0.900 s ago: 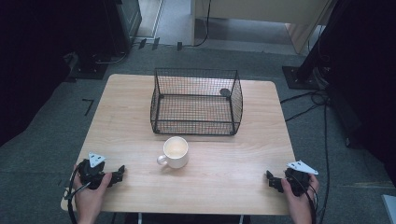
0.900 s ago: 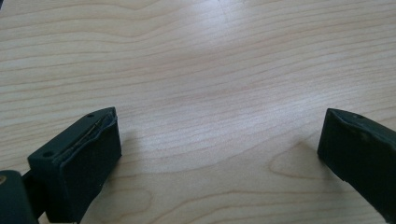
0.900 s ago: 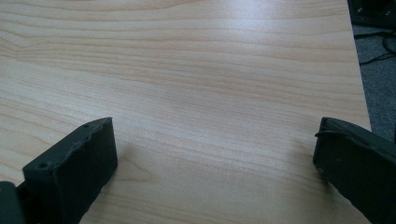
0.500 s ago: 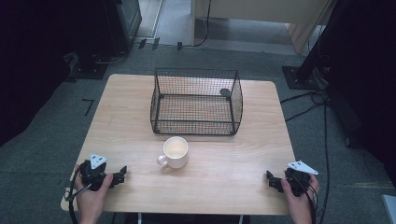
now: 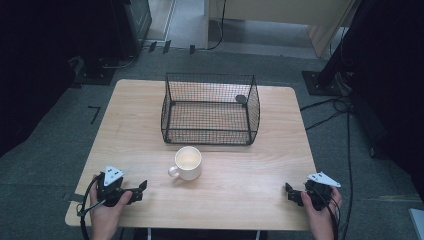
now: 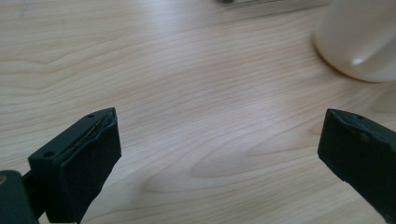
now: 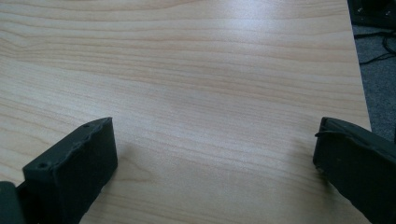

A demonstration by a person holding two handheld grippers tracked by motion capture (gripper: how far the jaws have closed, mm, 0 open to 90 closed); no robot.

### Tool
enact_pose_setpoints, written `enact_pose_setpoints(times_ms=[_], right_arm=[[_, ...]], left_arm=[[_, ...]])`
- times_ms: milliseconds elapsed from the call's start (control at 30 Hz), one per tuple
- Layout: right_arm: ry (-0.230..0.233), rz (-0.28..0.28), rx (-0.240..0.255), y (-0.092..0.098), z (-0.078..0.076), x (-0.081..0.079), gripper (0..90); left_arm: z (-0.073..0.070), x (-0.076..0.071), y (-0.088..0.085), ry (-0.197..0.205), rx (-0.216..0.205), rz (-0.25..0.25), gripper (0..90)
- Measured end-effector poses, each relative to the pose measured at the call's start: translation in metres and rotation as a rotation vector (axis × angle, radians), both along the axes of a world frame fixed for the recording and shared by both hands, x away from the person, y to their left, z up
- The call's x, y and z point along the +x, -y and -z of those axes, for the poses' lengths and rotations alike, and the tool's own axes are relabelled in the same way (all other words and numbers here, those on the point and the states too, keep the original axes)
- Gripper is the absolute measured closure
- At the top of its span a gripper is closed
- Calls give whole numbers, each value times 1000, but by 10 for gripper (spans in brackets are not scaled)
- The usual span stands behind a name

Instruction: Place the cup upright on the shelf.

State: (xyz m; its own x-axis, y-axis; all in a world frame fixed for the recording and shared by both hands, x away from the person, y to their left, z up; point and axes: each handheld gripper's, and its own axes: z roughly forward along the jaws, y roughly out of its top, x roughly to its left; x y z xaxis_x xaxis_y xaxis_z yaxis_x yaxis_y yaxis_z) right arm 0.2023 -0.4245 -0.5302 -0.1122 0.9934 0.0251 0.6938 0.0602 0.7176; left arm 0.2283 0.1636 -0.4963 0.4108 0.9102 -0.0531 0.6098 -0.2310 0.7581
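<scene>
While mug [image 5: 188, 162] stands upright, mouth up, handle toward left tool [image 5: 141, 190]; both tools wide, empty.

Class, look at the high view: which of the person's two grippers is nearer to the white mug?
The left gripper is nearer: it sits toward the table's near left corner, short of the white mug. The right gripper lies farther off, near the right corner.

Cream mug [image 5: 188, 162] upright on table, handle toward near-left
</scene>
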Motion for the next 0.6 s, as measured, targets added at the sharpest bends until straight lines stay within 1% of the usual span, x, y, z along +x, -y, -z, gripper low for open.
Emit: enact_pose_setpoints(times_ms=[67,100,133,167,200,233,267,300,367,433,467,500,533,567,600], right_arm=[[0,0,0,0,0,0,0],[0,0,0,0,0,0,0],[0,0,0,0,0,0,0],[0,0,0,0,0,0,0],[0,0,0,0,0,0,0],[0,0,0,0,0,0,0],[0,0,0,0,0,0,0],[0,0,0,0,0,0,0],[0,0,0,0,0,0,0],[0,0,0,0,0,0,0],[0,0,0,0,0,0,0],[0,0,0,0,0,0,0],[0,0,0,0,0,0,0],[0,0,0,0,0,0,0],[0,0,0,0,0,0,0]], left_arm=[[-1,-1,8,-1,-5,23,1],[-2,-2,16,2,8,45,1],[-3,-3,21,5,10,53,1],[-3,-3,21,5,10,53,1],[-3,-4,26,6,16,71,1],[-4,-5,34,17,25,82,28],[-4,-5,34,17,25,82,43],[-4,-5,38,18,27,91,43],[-5,-4,45,16,19,117,44],[-5,-3,50,19,5,128,49],[-6,-2,52,24,1,133,82],[-6,0,57,27,-9,151,90],[-6,0,57,27,-9,151,132],[-7,0,60,32,-8,148,151],[-7,0,63,32,-3,146,151]])
